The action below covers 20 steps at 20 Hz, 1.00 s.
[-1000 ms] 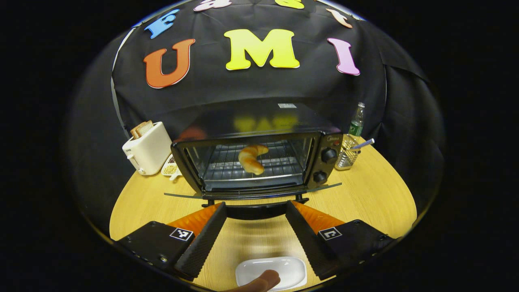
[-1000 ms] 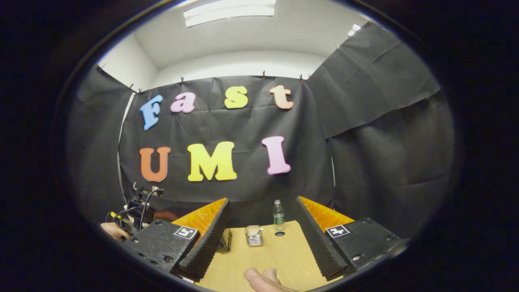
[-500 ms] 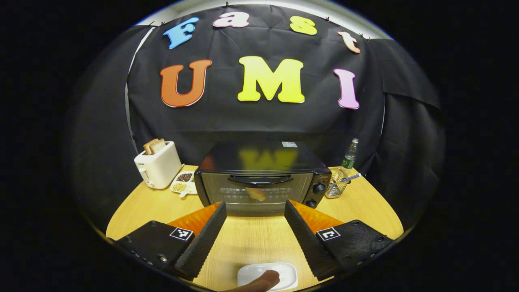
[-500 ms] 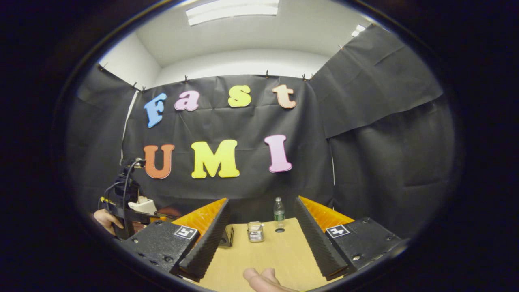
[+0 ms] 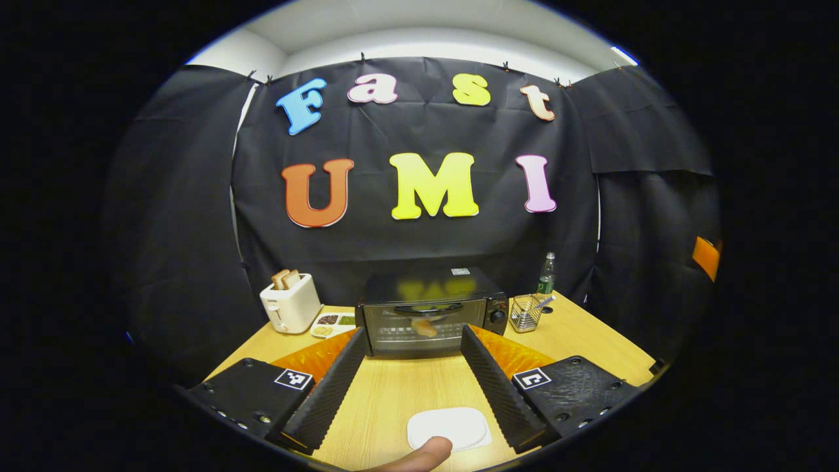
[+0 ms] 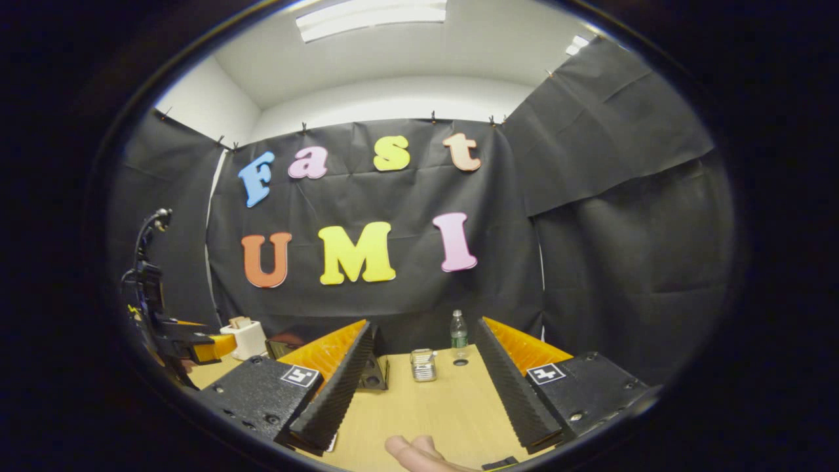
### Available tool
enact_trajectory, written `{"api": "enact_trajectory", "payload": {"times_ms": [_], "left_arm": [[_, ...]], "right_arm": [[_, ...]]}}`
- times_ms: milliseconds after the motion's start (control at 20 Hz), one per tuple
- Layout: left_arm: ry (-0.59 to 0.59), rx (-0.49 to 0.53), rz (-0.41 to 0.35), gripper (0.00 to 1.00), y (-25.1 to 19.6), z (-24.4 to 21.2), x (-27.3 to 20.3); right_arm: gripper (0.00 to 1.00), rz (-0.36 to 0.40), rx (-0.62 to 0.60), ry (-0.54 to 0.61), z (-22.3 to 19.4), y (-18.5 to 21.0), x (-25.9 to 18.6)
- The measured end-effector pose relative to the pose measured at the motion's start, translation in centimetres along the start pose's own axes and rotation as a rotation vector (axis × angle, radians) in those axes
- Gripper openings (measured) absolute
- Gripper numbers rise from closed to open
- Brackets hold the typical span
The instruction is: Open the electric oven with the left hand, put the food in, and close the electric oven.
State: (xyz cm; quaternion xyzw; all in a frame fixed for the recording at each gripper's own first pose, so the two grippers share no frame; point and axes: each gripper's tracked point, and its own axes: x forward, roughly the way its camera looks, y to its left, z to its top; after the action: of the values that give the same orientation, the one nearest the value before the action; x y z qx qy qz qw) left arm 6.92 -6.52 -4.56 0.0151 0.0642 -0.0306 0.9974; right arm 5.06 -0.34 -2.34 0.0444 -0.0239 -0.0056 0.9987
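I hold my left tool (image 5: 409, 367) spread wide and empty, well back from the electric oven (image 5: 429, 311), because its door is shut and needs no more from me. The food (image 5: 424, 326), a pale bread roll, lies on the rack behind the glass, so I judge the task done. The white plate (image 5: 448, 428) sits bare on the table (image 5: 590, 341) just under my fingers. My right tool (image 6: 419, 387) is also spread, holding nothing, pointed past the oven toward the bottle (image 6: 459, 332) and the wire cup (image 6: 423, 364).

The oven (image 5: 429, 314) door has closed and the left claw (image 5: 411, 387) has drawn back.
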Motion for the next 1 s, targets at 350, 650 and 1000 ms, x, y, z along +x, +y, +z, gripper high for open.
{"api": "enact_trajectory", "payload": {"times_ms": [350, 650, 1000], "left_arm": [[-0.136, -0.019, 0.063, 0.96, 2.1, 1.1, -10.3], [-0.195, -0.076, 0.072, 0.96, 4.2, 0.9, -15.8], [-0.192, -0.068, 0.046, 0.93, 4.2, 0.0, -16.3]], "right_arm": [[1.0, 0.024, -0.022, 0.019, -1.9, 2.8, -5.6], [1.0, 0.053, -0.009, 0.017, -1.9, 4.2, -8.6], [1.0, 0.082, -0.014, -0.021, -1.0, 5.4, -10.4]]}}
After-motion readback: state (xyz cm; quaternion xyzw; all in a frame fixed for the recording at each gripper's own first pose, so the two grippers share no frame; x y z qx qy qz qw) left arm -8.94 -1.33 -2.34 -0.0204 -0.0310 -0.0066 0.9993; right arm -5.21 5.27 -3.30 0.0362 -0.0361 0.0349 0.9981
